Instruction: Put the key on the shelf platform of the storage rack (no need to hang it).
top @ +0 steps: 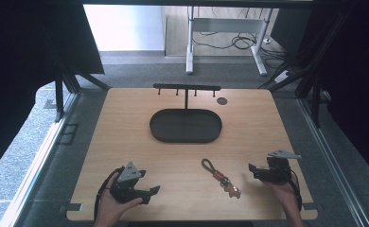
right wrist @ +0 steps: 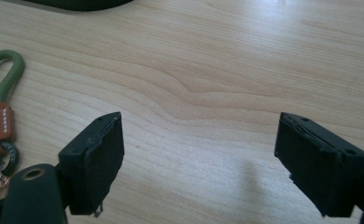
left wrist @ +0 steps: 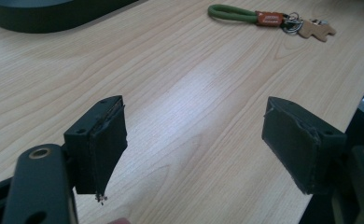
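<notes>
Looking down from the high view, the keyring (top: 221, 178) lies flat on the table (top: 126, 142), nearer the right gripper (top: 251, 170) than the left gripper (top: 155, 190), with the dark tray (top: 186, 126) and its hook rack (top: 187, 88) well beyond both tools; each gripper sits in a hand near the table's near edge, neither touching the keyring.

Along the left gripper view, the left gripper's (left wrist: 194, 140) jaws stand wide apart with bare wood between them; the keyring (left wrist: 271, 19) lies well ahead and off to the right of the jaws, its green cord loop pointing toward the tray (left wrist: 45, 16), its brown leather tab, metal ring and small tan charm trailing away from it.

Along the right gripper view, the right gripper (right wrist: 201, 154) is likewise released, holding nothing; the keyring (right wrist: 0, 107) sits just off its left jaw, near but apart.

Judging from these views, the keyring is light and floppy; the cord loop is soft and would sag or swing when lifted; the metal ring looks thin, slippery and hard to pinch; the charm would dangle. The leather tab, stiffer and thicker, or the cord just above it, seems the surest place to close the jaws.
</notes>
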